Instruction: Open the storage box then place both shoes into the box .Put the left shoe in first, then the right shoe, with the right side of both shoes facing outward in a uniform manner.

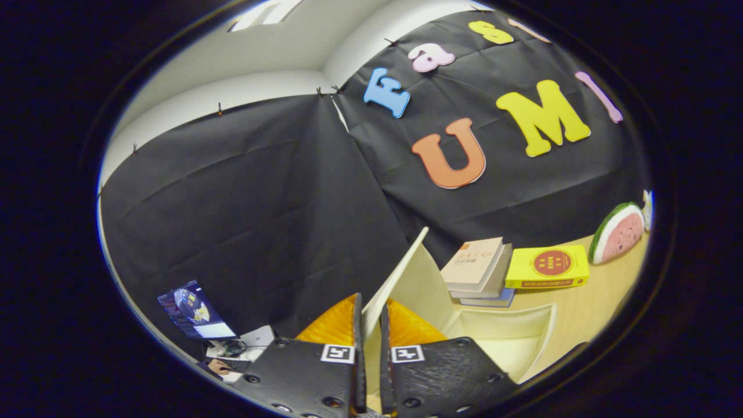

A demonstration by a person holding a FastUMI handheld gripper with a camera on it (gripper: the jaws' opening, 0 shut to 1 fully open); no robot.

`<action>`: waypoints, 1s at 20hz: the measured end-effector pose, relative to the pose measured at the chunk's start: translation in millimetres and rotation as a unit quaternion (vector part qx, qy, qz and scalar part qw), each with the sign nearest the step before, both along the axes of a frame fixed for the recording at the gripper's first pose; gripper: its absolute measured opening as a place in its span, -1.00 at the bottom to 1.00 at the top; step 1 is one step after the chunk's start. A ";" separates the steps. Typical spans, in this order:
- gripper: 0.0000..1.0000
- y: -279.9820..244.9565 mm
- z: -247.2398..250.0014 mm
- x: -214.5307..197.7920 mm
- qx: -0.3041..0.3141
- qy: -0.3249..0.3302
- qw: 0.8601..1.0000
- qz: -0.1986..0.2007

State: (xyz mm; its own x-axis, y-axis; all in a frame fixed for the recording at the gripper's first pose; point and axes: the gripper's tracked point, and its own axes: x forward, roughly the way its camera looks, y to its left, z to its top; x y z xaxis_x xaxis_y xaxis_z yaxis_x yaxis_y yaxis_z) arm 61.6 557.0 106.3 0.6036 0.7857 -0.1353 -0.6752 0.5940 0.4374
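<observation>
Looking forward along the claw [371,325], its two fingers stand close together with the raised lid [400,273] of the storage box [511,337] pinched in the narrow gap between them. The lid is a thin cream panel, seen almost edge-on, tilting up and away from the fingers toward the black cloth wall [261,203] behind. Both fingers appear to press on its lower edge.

The storage box is cream-coloured and lies open just ahead of the fingers and to their right, its pale inside and curved rim showing. It rests on a light wooden surface [586,307].

Beyond the box, against the cloth wall, sits a small stack of books [479,270], the top one with a beige cover. Just beside the stack to the right lies a yellow book [548,267] with a red round mark on its cover. Farther right again, a toy watermelon slice [618,232] stands upright near the wall, green rind over a pink face.

To the left of the fingers, well apart from the box, a screen [194,310] glows, with some small items below it too blurred to tell. Above the cloth, a white wall and ceiling [278,58] meet in a corner.
</observation>
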 end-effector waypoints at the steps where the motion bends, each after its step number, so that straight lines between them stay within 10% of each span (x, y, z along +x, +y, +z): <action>1: -0.77 12.7 -1.5 -2.4 -0.006 -0.001 1.000 0.002; 4: -0.61 48.7 -5.0 -7.2 -0.018 0.002 1.000 0.019; 9: 0.58 84.7 -13.7 -29.9 -0.041 -0.019 0.998 0.054; 20: 0.91 -2.1 -4.3 -54.0 -0.084 -0.156 0.984 -0.008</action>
